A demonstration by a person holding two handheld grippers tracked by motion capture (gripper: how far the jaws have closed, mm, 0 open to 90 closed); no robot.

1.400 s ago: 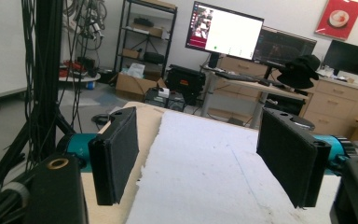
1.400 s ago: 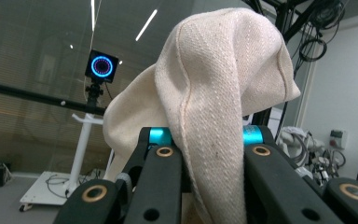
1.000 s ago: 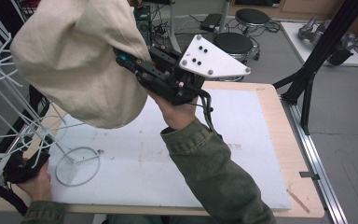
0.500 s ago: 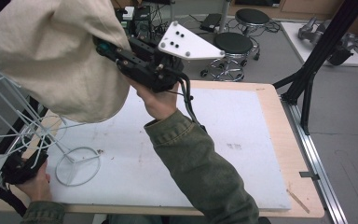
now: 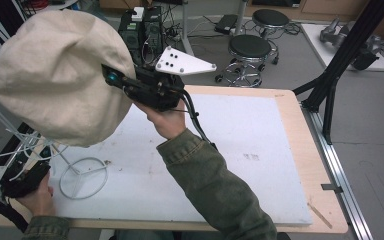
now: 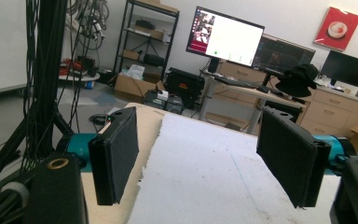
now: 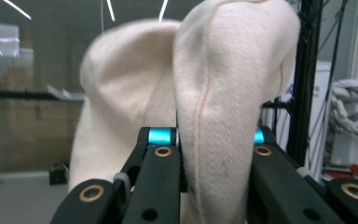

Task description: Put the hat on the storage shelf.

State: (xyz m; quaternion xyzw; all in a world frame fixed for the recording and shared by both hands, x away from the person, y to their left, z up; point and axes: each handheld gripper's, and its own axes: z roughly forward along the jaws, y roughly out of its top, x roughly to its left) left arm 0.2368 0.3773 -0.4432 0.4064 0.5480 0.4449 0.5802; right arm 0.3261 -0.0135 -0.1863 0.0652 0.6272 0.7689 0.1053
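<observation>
Held the cream fabric hat (image 5: 55, 75) up off the table (image 5: 290, 150), high at the left over the white wire stand (image 5: 82, 177), brim fold pinched between the pads of the right gripper (image 5: 111, 79); seen close in the right gripper view as a thick seamed fold (image 7: 214, 140) clamped tight between the two black jaws. Hung the hat's lower edge above the stand's ring base, just apart from it, with thin wire arms of the stand (image 5: 10, 140) crowding in at the far left edge. Kept the left gripper (image 5: 22, 180) low at the near left corner of the table, beside the ring base, jaws spread wide with nothing between them, as in the left gripper view (image 6: 200, 158), with the white mat (image 6: 214, 177) running ahead between them. Left the white mat (image 5: 240, 150) bare across the middle and right, wooden border showing along the right and near edges, well apart from both grippers. Beyond the right edge, a black tripod leg (image 5: 330, 95) and a floor rail; behind the far edge, two stools (image 5: 250, 50).
</observation>
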